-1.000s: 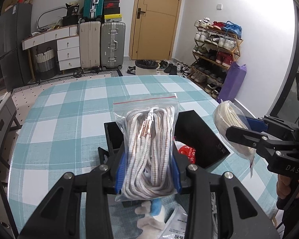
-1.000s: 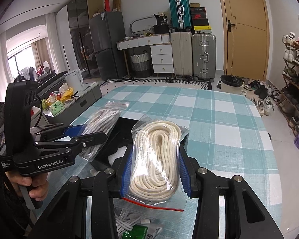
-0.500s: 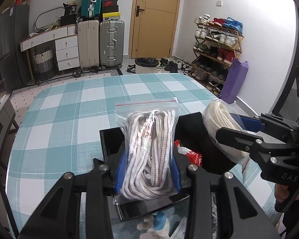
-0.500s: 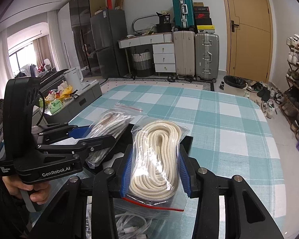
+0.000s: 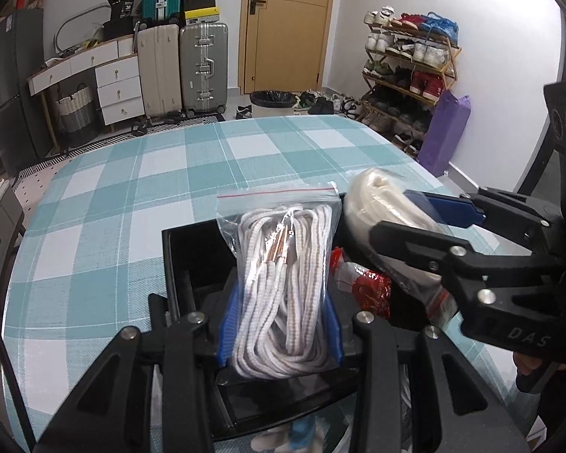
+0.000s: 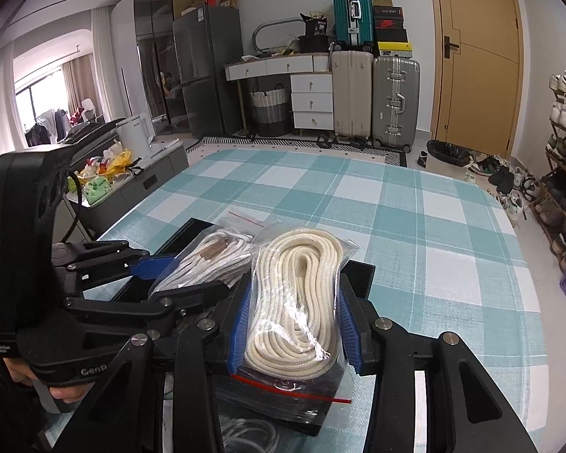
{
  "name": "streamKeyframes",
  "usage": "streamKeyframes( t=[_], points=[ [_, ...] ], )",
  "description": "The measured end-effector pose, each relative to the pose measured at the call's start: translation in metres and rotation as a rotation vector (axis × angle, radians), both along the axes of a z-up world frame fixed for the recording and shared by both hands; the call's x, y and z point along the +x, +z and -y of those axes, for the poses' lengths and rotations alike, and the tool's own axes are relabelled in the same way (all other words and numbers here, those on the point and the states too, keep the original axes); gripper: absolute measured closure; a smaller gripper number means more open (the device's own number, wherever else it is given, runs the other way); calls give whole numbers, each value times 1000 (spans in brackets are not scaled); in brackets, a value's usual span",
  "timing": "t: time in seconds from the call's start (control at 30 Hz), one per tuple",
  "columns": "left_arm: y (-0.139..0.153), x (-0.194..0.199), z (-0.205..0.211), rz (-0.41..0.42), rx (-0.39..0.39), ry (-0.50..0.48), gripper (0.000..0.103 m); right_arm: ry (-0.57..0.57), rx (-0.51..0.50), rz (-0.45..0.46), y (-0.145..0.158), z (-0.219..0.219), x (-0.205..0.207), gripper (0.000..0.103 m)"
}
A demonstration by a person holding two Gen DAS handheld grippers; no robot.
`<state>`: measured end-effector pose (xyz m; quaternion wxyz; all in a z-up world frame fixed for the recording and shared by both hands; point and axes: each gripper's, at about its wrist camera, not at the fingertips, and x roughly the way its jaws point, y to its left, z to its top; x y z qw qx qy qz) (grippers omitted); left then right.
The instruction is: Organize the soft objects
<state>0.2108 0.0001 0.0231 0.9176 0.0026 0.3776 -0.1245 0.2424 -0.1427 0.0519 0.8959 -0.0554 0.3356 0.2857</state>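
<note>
My left gripper is shut on a clear zip bag of white striped laces and holds it over a black open box. The laces bag also shows in the right wrist view. My right gripper is shut on a clear zip bag of cream rope, held over the right part of the same box. The rope bag shows in the left wrist view, close beside the laces bag. A red and white packet lies inside the box.
The box stands on a table with a teal and white checked cloth. Loose white and blue soft items lie at the near edge of the table. Suitcases, drawers, a shoe rack and a door stand beyond the table.
Both grippers have moved forward and closer together over the black box, each still holding its bag. The rope bag now sits right beside the laces bag.
</note>
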Motion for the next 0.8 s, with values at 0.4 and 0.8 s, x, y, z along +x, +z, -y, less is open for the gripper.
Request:
streamKeyframes(
  t=[0.4,0.8],
  points=[
    [-6,-2,8,-6,70,-23,66,7,-66,-15,-16,-10,10,62],
    [-5,0,10,-17,62,-36,58,29,-123,-4,-19,-14,15,60]
  ],
)
